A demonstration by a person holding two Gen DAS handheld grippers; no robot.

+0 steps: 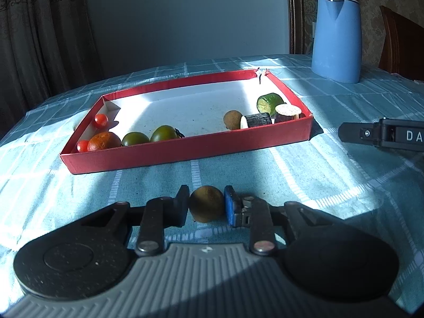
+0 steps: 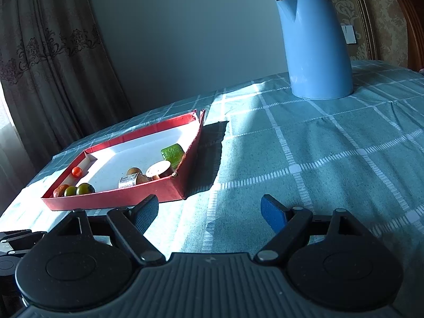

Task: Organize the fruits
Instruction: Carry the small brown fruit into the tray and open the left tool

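Brown fruit (image 1: pixel 207 207) sits pinched in my left hand-held gripper (image 1: pixel 206 206), low over the tabletop (image 1: pixel 304 175) before the red tray (image 1: pixel 185 149). My right hand-held gripper (image 2: pixel 209 212) hovers spread, holding nothing.

Hard sunlight rakes in low from the left, striping the checked tablecloth (image 1: pixel 304 175) with bright bands and blue-tinted shade. The red tray (image 1: pixel 185 148) floor glares near white (washed out at the middle) and throws a dark shadow to its right. The back wall sits dim. Focus is sharp; fisheye bends the edges, corners vignetted black.
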